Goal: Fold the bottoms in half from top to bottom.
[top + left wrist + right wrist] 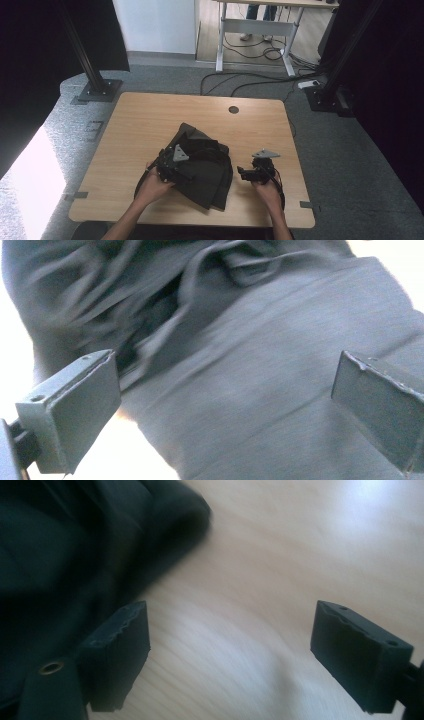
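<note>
Here a dark garment (202, 167) lies crumpled on the wooden table (150, 125), a little toward the person's edge of the board's middle, its folded layers fanning out toward 5 o'clock in the high view and a pointed flap standing up toward 12. The left gripper (176, 170) sits on the garment's 9 o'clock edge, held by the person's left hand (152, 187), which comes in from 7 o'clock. In the left gripper view its jaws stand wide apart and released, one at 8 o'clock and the other at 4 o'clock of the frame, with grey-black cloth (240, 365) spread between and beyond them; nothing is pinched between the pads, and whether they touch the fabric cannot be told through the blur. A cord or hem runs in loops across the cloth toward 12 o'clock. The right gripper (248, 173) rests just beside the garment at its 3 o'clock side, gripped by the right hand (267, 192). In the right gripper view its jaws are likewise spread open over bare wood, the garment's rounded edge (100, 545) lying at 10 o'clock, near the left-hand jaw. A round hole (233, 109) marks the table toward 12 o'clock, well apart from the cloth.
</note>
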Demonstrator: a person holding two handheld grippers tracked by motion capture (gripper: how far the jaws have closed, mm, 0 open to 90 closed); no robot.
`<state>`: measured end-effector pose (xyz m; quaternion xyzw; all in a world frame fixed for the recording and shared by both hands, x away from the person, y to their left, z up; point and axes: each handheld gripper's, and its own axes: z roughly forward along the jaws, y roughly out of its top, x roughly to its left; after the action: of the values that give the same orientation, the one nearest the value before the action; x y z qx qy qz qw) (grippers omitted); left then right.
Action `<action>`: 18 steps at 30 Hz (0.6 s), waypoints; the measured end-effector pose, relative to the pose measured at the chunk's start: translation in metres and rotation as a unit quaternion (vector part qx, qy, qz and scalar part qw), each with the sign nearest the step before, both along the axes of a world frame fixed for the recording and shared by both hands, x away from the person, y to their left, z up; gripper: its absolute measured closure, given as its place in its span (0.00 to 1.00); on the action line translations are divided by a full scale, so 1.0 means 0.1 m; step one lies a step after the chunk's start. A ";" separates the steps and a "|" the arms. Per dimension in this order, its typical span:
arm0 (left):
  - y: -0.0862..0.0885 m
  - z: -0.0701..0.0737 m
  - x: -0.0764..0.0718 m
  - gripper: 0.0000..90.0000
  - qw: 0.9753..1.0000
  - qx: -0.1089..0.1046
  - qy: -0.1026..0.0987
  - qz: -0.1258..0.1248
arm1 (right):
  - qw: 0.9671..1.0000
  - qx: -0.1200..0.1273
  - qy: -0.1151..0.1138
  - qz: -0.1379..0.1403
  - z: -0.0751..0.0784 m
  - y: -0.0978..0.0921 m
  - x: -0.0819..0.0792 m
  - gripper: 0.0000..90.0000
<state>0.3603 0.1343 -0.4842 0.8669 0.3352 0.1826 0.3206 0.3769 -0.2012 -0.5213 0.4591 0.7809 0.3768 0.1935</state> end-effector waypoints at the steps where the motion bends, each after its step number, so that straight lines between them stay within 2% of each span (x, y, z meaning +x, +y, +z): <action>1: 0.05 -0.04 0.02 0.00 1.000 -0.004 0.002 0.010 | 1.000 -0.002 -0.003 0.007 0.06 0.05 0.02 0.15; 4: 0.14 -0.19 0.06 0.00 1.000 -0.007 0.012 0.021 | 0.999 -0.002 -0.010 0.030 0.24 0.22 0.10 0.14; 7: 0.16 -0.33 0.06 0.00 0.999 -0.021 0.026 0.018 | 0.998 0.001 -0.018 0.053 0.38 0.42 0.19 0.14; 9: 0.16 -0.39 0.04 0.00 0.999 -0.035 0.026 0.020 | 0.998 -0.002 -0.018 0.064 0.43 0.57 0.26 0.12; 15: 0.23 -0.50 0.02 0.01 0.997 -0.074 0.032 0.020 | 0.996 -0.024 -0.015 0.085 0.43 0.98 0.44 0.09; 18: 0.27 -0.55 0.02 0.03 0.994 -0.097 0.045 0.020 | 0.994 -0.051 -0.008 0.097 0.34 1.17 0.51 0.07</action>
<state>0.3624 0.1616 -0.5389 0.8322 0.3830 0.1164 0.3837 0.4275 -0.0841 -0.4874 0.3673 0.8383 0.3576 0.1855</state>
